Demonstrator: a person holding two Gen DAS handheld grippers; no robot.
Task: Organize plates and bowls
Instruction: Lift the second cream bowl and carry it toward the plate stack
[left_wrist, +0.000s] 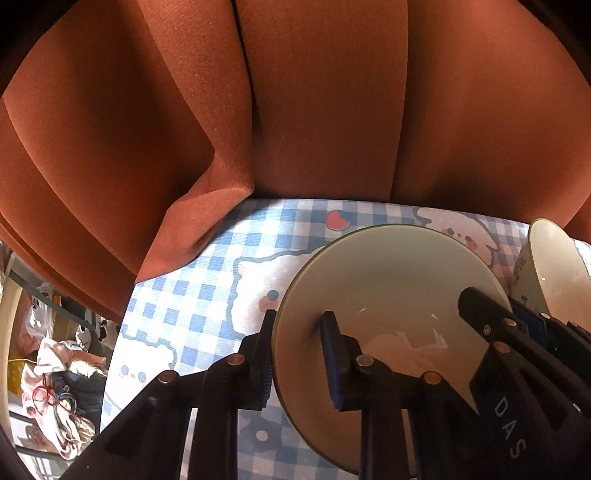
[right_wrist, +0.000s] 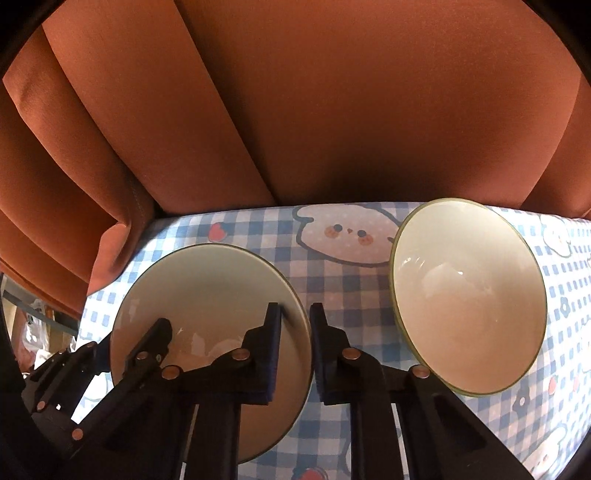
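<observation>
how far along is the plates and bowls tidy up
Nothing looks put away or stacked yet. In hand: both grippers are shut on opposite edges of the plate, the left gripper on its left rim and the right gripper on its right rim, while it sits on the checked tablecloth. Left to do: the bowl stands separately beside it, untouched.

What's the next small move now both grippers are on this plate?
Probably lift the plate straight up, level. The left gripper and right gripper each clamp opposite rim edges, and it sits on the tablecloth beside the bowl.
</observation>
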